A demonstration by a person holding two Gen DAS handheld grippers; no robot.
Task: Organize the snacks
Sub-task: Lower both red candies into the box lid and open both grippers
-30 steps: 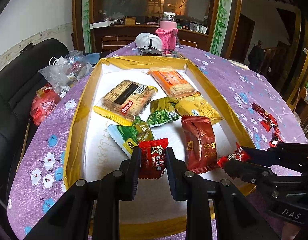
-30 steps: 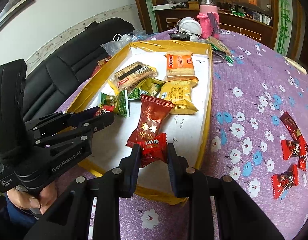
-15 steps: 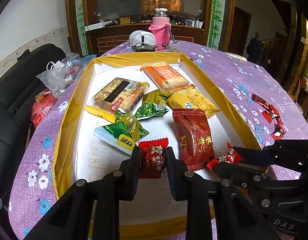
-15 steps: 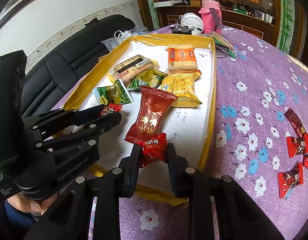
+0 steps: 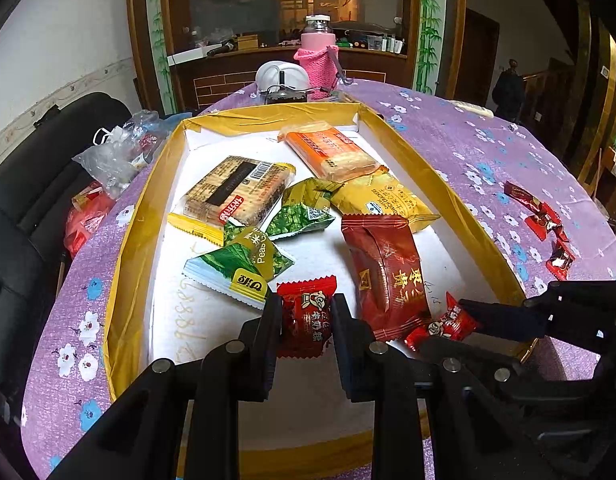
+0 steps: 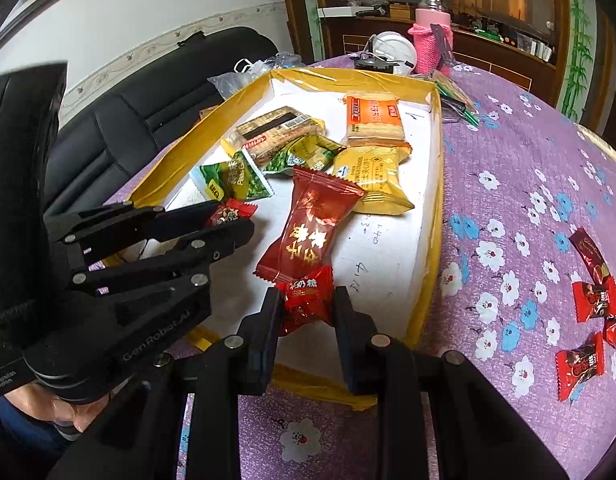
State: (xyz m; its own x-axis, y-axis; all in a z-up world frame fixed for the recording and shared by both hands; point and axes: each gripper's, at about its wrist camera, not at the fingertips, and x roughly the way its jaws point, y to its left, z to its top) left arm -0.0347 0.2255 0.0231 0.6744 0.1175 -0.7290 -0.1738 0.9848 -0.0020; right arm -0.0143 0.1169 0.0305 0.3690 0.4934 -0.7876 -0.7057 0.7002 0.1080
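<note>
A yellow-rimmed white tray (image 5: 128,248) (image 6: 431,216) holds several snack packets: a cracker pack (image 5: 236,190), an orange biscuit pack (image 5: 331,152), green pea bags (image 5: 240,264), a yellow pack (image 5: 381,200) and a dark red pack (image 5: 383,276) (image 6: 311,224). My left gripper (image 5: 306,316) (image 6: 232,220) is shut on a small red candy (image 5: 306,314) above the tray's near end. My right gripper (image 6: 306,308) (image 5: 447,330) is shut on another red candy (image 6: 306,300) (image 5: 443,326) just right of it, over the tray's near right corner.
Several loose red candies (image 6: 587,304) (image 5: 547,228) lie on the purple flowered tablecloth right of the tray. A pink-sleeved bottle (image 5: 317,60) and a white object (image 5: 282,78) stand behind the tray. Plastic bags (image 5: 116,152) and a black sofa (image 6: 148,92) are at the left.
Both grippers, each still holding its candy, have moved forward over the tray's near end; the right one has come closer to the left.
</note>
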